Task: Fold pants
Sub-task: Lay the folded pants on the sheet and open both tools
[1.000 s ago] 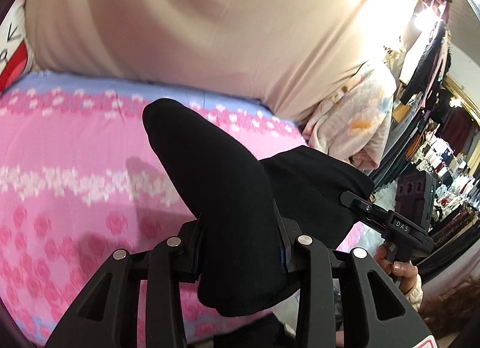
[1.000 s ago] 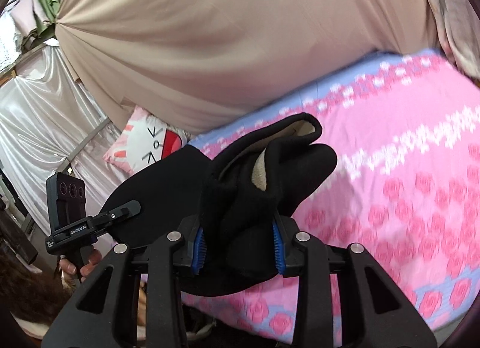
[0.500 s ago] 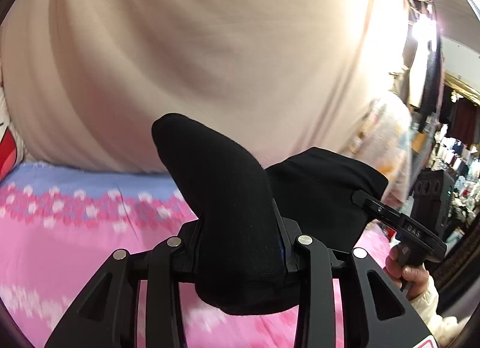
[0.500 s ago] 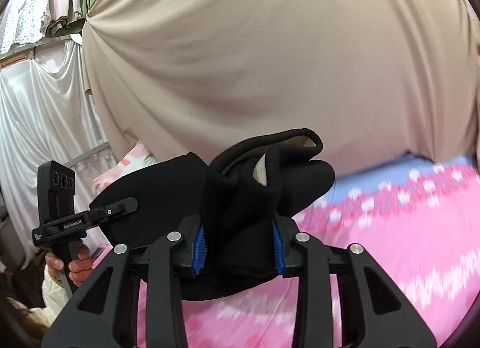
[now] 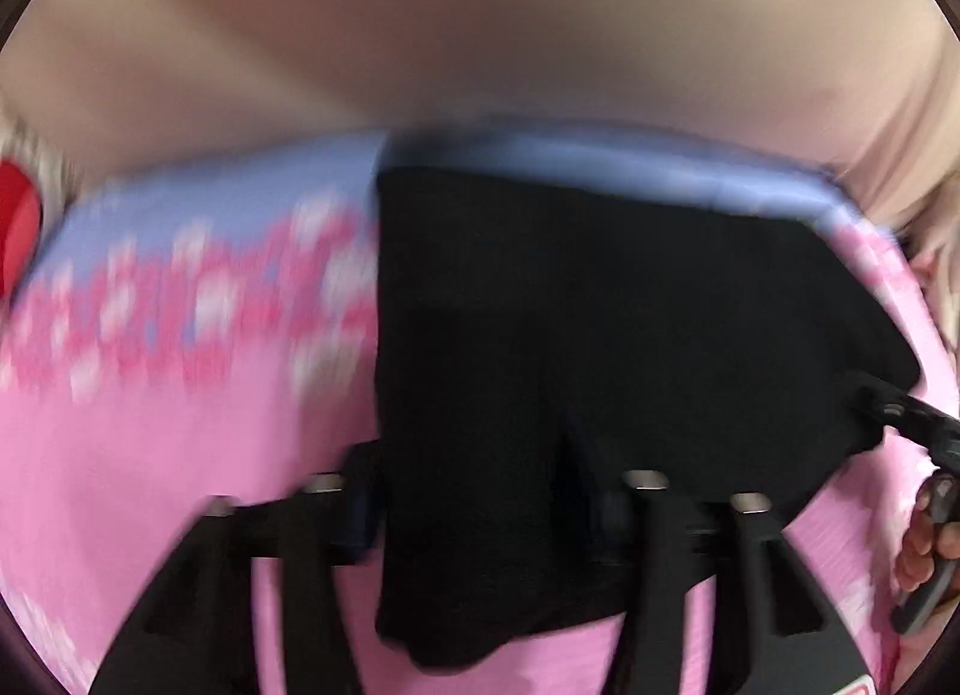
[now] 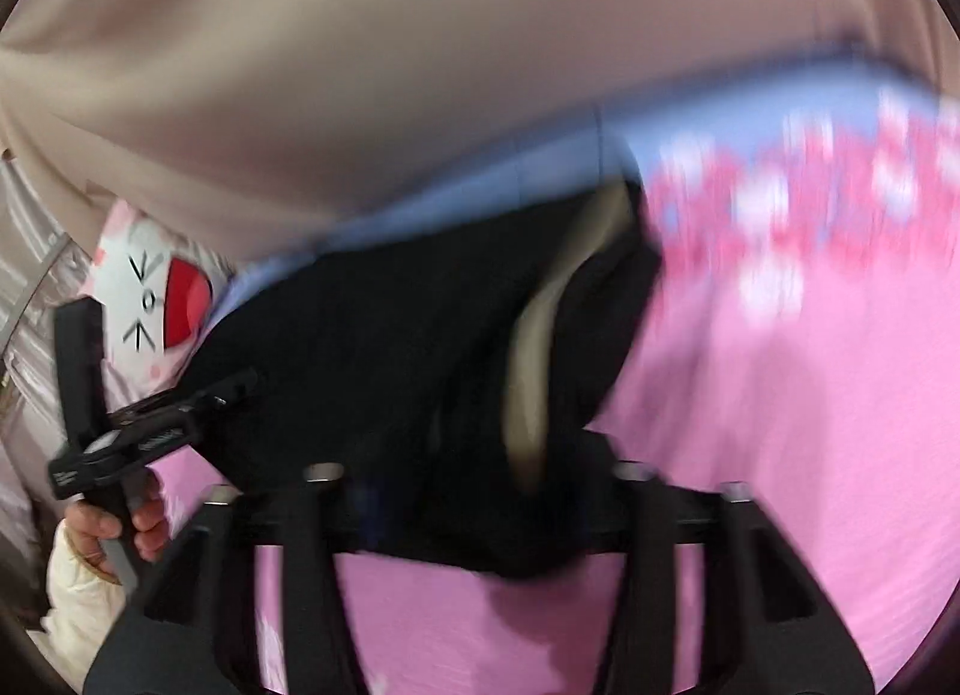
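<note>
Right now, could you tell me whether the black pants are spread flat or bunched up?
Mostly spread: the black pants lie broad across the pink bedsheet.

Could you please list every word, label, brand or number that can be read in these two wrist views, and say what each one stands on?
No text can be read in either view.
Left tongs, seen from the right wrist: two pale label strips on the body, too blurred to read.
Cushion: drawn black face marks and a red patch, no letters.
Left wrist view, bottom edge: a red-edged sticker on the mount, cut off and unreadable.
Black pants: no label shows.
</note>
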